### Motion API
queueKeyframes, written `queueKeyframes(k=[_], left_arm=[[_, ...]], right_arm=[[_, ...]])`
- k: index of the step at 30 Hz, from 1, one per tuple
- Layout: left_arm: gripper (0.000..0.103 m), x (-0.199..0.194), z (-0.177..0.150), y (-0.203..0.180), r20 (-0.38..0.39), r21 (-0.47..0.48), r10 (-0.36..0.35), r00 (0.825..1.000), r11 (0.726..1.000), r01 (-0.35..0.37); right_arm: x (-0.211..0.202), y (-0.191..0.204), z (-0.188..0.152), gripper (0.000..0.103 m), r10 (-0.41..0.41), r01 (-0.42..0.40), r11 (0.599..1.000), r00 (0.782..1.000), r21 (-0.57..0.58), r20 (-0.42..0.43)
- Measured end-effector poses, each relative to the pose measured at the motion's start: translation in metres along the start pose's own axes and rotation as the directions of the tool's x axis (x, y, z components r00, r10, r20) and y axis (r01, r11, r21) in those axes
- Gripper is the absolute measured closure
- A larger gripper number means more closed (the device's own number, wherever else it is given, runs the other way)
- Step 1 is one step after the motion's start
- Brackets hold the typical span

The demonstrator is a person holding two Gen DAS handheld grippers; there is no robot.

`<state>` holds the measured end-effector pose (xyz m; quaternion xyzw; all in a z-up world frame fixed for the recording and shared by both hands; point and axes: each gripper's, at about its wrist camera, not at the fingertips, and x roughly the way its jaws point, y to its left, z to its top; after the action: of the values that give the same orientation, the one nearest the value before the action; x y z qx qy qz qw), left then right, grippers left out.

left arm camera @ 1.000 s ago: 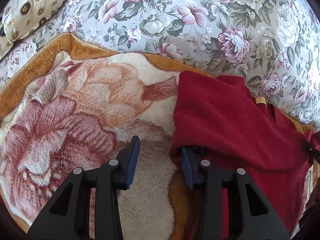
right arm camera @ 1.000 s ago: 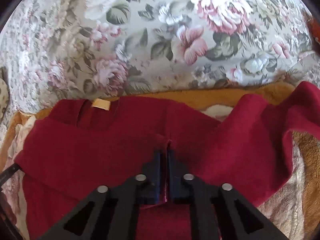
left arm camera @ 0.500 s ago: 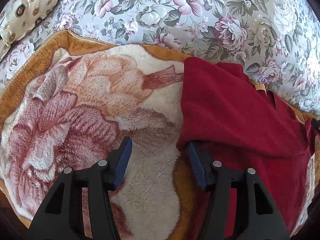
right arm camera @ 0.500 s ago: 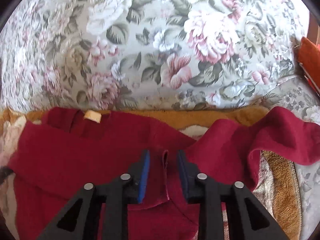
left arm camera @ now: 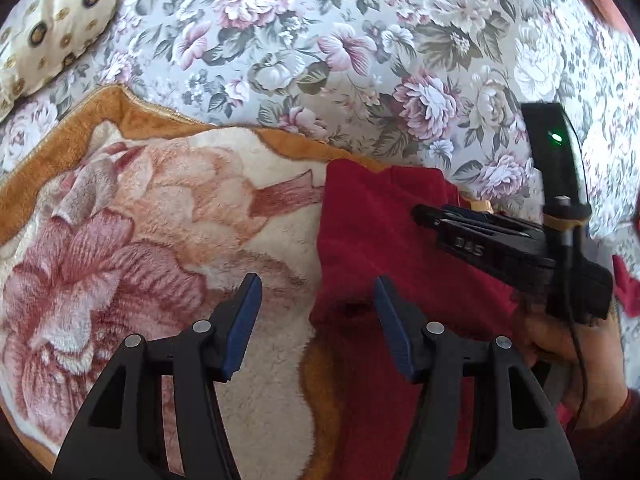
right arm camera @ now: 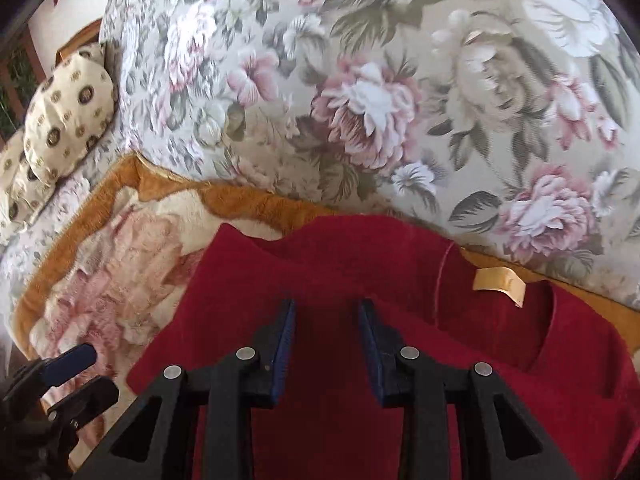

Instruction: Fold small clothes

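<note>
Red garment (right arm camera: 352, 264) lies folded on the plush blanket (left arm camera: 132, 216), along that blanket's far edge where the gold border meets the floral bedspread (left arm camera: 320, 52); a tan label (right arm camera: 498, 282) shows at its neckline. The left gripper (left arm camera: 316, 320) hovers at the garment's left edge, jaws apart after just widening, its right finger over the red fabric, nothing pinched. The right gripper (right arm camera: 326, 344) points down over the garment's middle, jaws having just parted, only flat cloth beneath them. A patterned pillow (right arm camera: 66, 116) rests at the bedspread's far left corner.
</note>
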<state>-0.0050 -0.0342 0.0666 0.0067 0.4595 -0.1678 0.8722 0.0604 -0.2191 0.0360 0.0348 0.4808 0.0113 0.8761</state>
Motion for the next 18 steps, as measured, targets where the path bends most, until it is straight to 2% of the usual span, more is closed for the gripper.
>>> queueKeyframes(k=[2, 3, 5, 6, 9, 11, 14, 16, 18], left_arm=[[0.044, 0.015, 0.001, -0.008, -0.025, 0.05, 0.079, 0.997, 0.996, -0.077], [0.044, 0.025, 0.0, -0.008, -0.056, 0.062, 0.108, 0.993, 0.993, -0.104], [0.041, 0.038, -0.003, -0.002, -0.119, 0.027, 0.083, 0.989, 0.996, -0.08], [0.038, 0.036, -0.003, 0.002, -0.119, 0.005, 0.075, 0.99, 0.997, -0.075], [0.038, 0.028, -0.002, 0.003, -0.102, 0.016, 0.083, 0.991, 0.997, -0.082], [0.038, 0.027, -0.003, 0.001, -0.104, 0.014, 0.085, 0.991, 0.996, -0.084], [0.038, 0.027, -0.003, -0.004, -0.096, 0.024, 0.1, 0.99, 0.995, -0.098], [0.038, 0.021, -0.001, -0.008, -0.069, 0.019, 0.083, 0.994, 0.996, -0.082], [0.038, 0.01, 0.0, -0.012, -0.023, 0.013, 0.059, 0.998, 0.998, -0.059]], right_arm=[[0.019, 0.002, 0.006, 0.072, -0.085, 0.085, 0.996, 0.996, -0.024, 0.029], [0.025, 0.001, 0.008, 0.072, -0.094, 0.095, 0.995, 0.995, -0.022, 0.039], [0.023, -0.004, 0.011, 0.072, -0.07, 0.07, 0.998, 0.997, 0.007, 0.03], [0.017, -0.008, 0.01, 0.072, -0.054, 0.053, 0.998, 0.998, 0.026, 0.022], [-0.022, -0.018, -0.008, 0.072, -0.012, 0.01, 0.998, 0.999, 0.054, 0.03], [-0.046, -0.022, -0.035, 0.072, -0.029, 0.028, 0.999, 0.999, 0.03, 0.033], [-0.047, -0.034, -0.073, 0.072, -0.112, 0.113, 0.992, 0.993, 0.049, -0.021], [-0.049, -0.049, -0.086, 0.071, -0.077, 0.074, 0.993, 0.996, 0.091, 0.036], [-0.061, -0.056, -0.088, 0.071, -0.055, 0.053, 0.991, 0.998, 0.121, 0.008]])
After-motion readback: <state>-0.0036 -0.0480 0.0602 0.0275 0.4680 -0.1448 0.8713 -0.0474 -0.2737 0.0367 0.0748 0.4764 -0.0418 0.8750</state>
